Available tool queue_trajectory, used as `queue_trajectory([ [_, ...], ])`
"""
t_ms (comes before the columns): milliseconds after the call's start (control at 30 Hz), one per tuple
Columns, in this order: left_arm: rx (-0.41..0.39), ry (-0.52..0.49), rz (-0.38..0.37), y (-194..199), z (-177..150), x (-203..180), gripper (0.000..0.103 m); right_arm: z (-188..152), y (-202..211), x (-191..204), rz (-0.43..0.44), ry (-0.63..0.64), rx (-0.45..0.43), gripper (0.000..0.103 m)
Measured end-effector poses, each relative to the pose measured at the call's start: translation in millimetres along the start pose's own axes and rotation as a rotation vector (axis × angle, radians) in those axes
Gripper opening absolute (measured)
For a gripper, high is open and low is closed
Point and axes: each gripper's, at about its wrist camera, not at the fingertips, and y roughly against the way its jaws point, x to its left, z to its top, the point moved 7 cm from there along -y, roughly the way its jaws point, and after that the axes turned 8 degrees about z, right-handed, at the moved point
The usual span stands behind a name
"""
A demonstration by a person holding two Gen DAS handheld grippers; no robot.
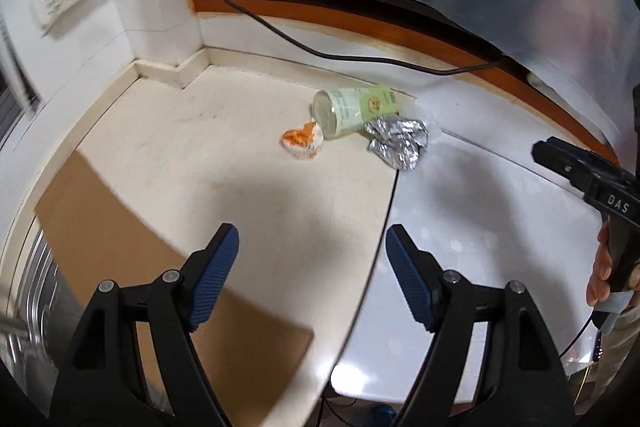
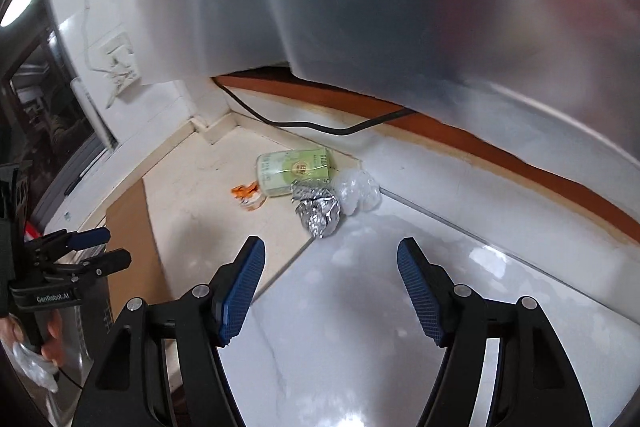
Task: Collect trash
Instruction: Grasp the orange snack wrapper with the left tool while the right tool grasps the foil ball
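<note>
Approach step: both grippers' fingers spread, empty; crumpled foil ball (image 2: 319,213) nearest right gripper (image 2: 331,283), to be grasped next.

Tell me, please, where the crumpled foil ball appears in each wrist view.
Left wrist: crumpled foil ball lies right of centre, beyond the open tongs.
Right wrist: it lies at centre, just above the open tongs.
Shared landmark: the green-labelled jar on its side, touching the foil.

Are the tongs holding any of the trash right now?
No. The left tongs and the right tongs are both open with nothing between them. The foil ball and green bottle lie untouched.
</note>
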Motion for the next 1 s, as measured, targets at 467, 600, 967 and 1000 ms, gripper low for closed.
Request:
queue_trajectory([
  [467,0.066,-0.013,-0.053,-133.5,45.2,-17.4,0.074,2.7,-166.5,-16.2,0.054,-0.115,0.135,0.07],
  [600,0.069,-0.009,-0.054,-160.6,51.4,-20.7,0.074,-2.0,-194.8,-22.0,0.07,-0.133,0.155,0.07],
  [967,0.094,0.014,-0.009,-220.3,60.5,-25.2,0.074,-10.9,-230.7,-32.8,0.102,-0.176,0.134,0.069],
  [1000,0.093,0.027,-0.008,-223.4,60.9,-24.3,0.074,-10.6,-232.1,-32.3,0.104,-0.174,0.133,0.065],
])
